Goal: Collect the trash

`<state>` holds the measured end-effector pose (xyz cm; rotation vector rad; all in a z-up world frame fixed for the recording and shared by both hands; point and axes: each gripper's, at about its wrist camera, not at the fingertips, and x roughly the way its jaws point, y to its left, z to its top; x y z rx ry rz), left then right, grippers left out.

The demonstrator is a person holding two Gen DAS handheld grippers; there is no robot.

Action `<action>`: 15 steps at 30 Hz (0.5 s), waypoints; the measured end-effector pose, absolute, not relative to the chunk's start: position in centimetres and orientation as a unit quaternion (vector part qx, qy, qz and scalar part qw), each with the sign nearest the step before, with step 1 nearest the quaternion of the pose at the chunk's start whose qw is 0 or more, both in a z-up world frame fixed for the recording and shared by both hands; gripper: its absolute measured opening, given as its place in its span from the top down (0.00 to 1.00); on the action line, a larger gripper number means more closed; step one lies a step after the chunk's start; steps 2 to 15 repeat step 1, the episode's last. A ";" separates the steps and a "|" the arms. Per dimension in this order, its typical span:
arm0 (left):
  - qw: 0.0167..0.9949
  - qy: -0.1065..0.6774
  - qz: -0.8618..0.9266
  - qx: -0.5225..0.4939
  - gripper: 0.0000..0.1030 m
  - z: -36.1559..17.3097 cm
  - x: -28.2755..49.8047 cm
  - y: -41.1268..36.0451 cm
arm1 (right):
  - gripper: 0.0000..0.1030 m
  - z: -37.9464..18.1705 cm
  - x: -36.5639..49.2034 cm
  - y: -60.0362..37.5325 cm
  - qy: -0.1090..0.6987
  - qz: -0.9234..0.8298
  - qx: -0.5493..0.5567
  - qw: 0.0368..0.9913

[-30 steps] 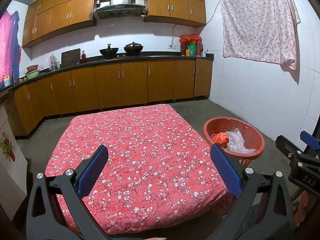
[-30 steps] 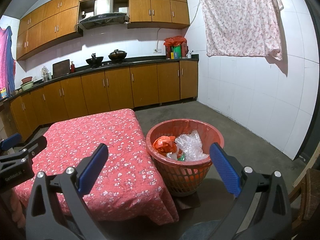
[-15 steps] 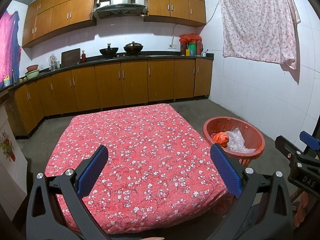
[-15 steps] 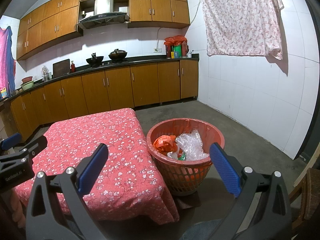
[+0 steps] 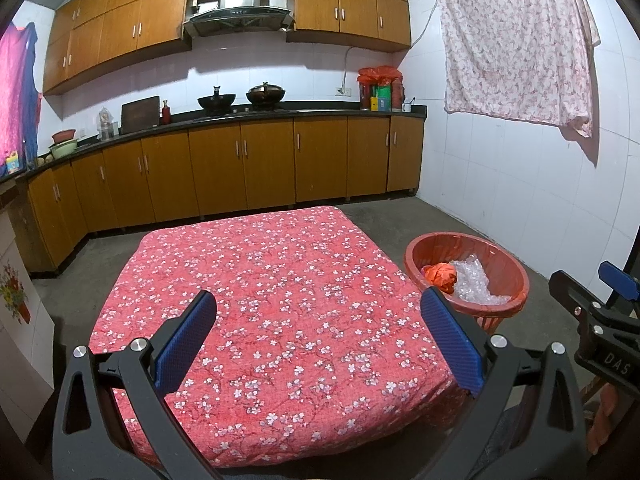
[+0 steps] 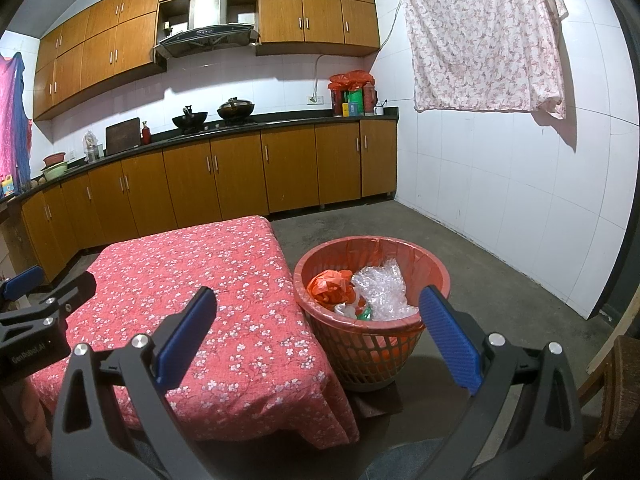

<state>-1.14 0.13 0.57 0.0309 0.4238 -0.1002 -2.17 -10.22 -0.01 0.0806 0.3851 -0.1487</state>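
A red mesh waste basket (image 6: 436,270) stands on the floor to the right of a low table under a red flowered cloth (image 5: 272,280). Inside it lie an orange plastic bag (image 6: 330,286), crumpled clear wrap (image 6: 382,288) and a bit of green. The left wrist view shows the same basket (image 5: 516,280) at right. My left gripper (image 5: 318,336) hangs open above the cloth's near part, holding nothing. My right gripper (image 6: 316,330) is open too, held before the basket's near rim, empty. Each gripper shows at the edge of the other's view.
Wooden cabinets (image 5: 240,168) and a dark counter with pots run along the back wall. A flowered sheet (image 5: 516,40) hangs on the white tiled right wall. A wooden chair (image 6: 616,384) sits at far right. Bare concrete floor (image 6: 500,264) lies beyond the basket.
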 end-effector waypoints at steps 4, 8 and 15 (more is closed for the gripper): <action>0.976 0.210 -0.049 0.015 0.02 0.6 -1.1 0.1 | 0.04 -0.2 -2.1 -10.1 0.191 -0.074 0.040 0.978; 0.976 0.210 -0.049 0.015 0.02 0.6 -1.1 0.1 | 0.04 -0.2 -2.1 -10.1 0.191 -0.074 0.040 0.978; 0.976 0.210 -0.049 0.015 0.02 0.6 -1.1 0.1 | 0.04 -0.2 -2.1 -10.1 0.191 -0.074 0.040 0.978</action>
